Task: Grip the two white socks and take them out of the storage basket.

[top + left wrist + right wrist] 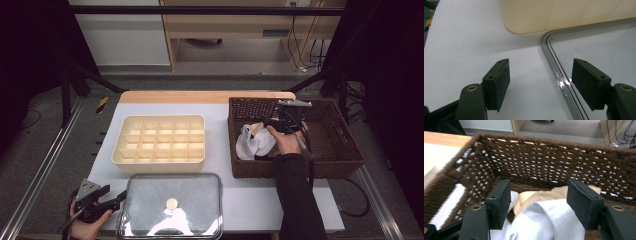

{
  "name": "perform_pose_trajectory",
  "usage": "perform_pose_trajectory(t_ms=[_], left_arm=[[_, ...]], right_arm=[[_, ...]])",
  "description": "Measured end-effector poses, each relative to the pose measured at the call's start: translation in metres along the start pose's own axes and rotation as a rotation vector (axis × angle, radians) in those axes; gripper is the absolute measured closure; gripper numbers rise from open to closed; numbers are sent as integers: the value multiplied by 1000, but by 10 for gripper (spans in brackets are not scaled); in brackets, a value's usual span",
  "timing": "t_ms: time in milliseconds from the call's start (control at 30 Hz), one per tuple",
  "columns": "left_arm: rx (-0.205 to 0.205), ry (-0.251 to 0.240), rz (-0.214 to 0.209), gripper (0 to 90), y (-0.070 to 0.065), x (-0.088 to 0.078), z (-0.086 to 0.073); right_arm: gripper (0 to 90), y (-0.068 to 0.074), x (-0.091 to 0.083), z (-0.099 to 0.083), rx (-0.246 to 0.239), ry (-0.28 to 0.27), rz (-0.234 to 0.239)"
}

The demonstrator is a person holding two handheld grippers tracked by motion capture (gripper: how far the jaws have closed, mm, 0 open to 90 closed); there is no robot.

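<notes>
- Your left gripper (pixel 118 199) sits low at the near left corner of the table (pixel 220 117), jaws spread wide, holding nothing. In the left gripper view the two pads (pixel 500 81) straddle the left rim of the clear lid (pixel 170 206), one pad over the white tabletop, the other over the lid. No grip on it yet.
- One clear lid, then, lying flat along the near edge of the table with a single round knob (pixel 172 203) in its middle.
- Just behind it, one cream divided tray (pixel 160 140), sixteen-odd compartments as far as I can count, and every one that shows is bare. By my reading the sorting has not started.
- Over to the wicker basket (pixel 295 136) at the right edge: one basket, with a bundle of white cloth pieces (pixel 254 142) and one tan piece (pixel 541 195) heaped in its left half. How many separate white pieces I cannot tell.
- Your right gripper (pixel 539 205) hangs over that heap, jaws parted on either side of the white cloth, not clamped on it.
- My judgement: you are at the first pick, with the filling and the lidding all still ahead.
</notes>
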State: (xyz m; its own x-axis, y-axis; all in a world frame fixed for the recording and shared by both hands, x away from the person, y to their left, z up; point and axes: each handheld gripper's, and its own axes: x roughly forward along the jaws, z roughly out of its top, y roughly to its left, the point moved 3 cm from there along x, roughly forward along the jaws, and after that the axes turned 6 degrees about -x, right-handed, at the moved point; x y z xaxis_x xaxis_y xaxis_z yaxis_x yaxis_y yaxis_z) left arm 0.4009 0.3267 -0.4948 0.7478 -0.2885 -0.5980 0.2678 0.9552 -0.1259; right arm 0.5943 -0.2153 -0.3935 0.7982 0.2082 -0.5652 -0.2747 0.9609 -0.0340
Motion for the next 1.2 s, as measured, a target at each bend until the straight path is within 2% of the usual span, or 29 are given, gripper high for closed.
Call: perform_pose_trajectory(t_ms=[100,433,533,667,933,1133,1167,1200], left_arm=[[1,1,-2,304,0,0,0],[6,4,0,310,-1,1,-1],[10,8,0,311,-1,1,-1],[9,8,1,314,-1,1,-1],[11,11,2,316,-1,1,-1],[7,13,-1,318,-2,1,-2],[9,13,1,318,-1,1,-2],[10,13,1,318,-1,1,-2]], right_arm=[[363,-2,4,-3,9,19,-17],[382,-5,17,-11,-6,82,-48],[387,-5,20,-13,3,92,-54],[401,-6,23,-14,-11,105,-66],[540,-7,26,-20,-27,161,-107],[720,-9,29,-24,-19,232,-115],[762,-8,29,-25,-13,259,-112],[762,-8,29,-25,-13,259,-112]])
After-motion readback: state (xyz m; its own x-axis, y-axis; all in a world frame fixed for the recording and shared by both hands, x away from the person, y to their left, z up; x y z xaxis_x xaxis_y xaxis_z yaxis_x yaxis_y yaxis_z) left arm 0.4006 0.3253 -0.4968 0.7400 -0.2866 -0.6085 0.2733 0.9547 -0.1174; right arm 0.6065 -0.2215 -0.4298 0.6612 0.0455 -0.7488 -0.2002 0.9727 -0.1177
